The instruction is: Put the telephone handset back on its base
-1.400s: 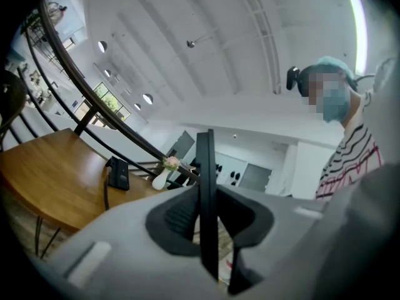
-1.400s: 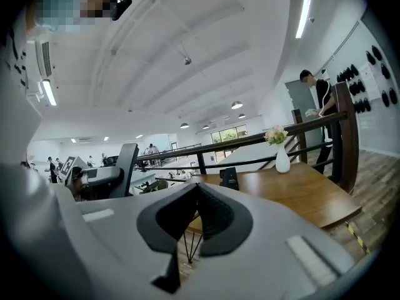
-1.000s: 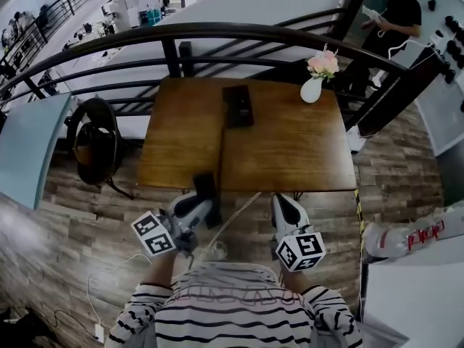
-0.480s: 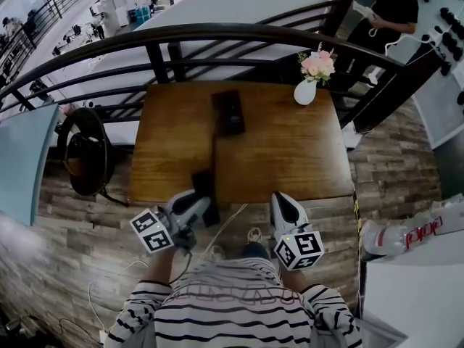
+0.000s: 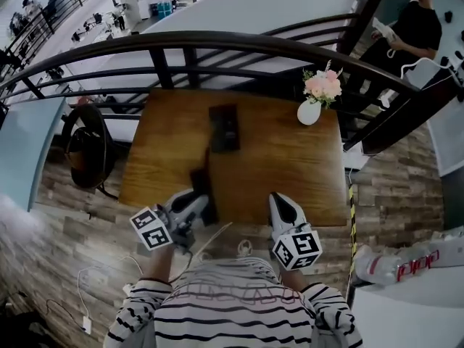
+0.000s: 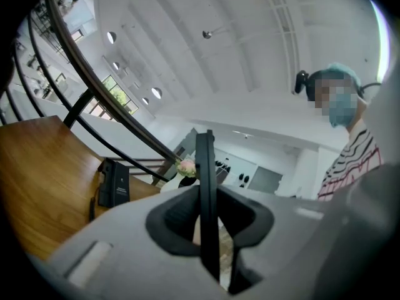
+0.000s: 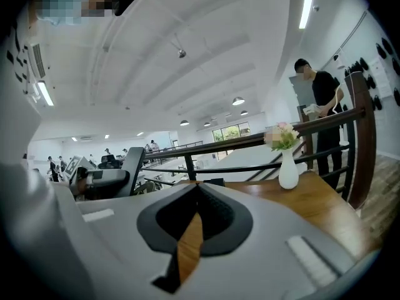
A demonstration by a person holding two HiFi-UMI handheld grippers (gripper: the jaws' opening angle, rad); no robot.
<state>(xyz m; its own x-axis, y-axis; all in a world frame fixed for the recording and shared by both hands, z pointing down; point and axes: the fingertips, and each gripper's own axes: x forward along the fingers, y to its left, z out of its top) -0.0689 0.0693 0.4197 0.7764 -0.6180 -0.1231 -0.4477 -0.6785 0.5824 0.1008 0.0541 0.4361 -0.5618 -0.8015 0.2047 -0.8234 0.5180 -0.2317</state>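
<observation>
Left tongs (image 5: 201, 200) pinch the handset (image 5: 200, 177), apart from the base (image 5: 224, 127) ahead; right tongs (image 5: 281, 203) are pressed together.

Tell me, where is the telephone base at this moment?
In the head view, the telephone base lies on the wooden table, slightly left of its centre, toward the railing, with the white flower vase to its right.
</observation>
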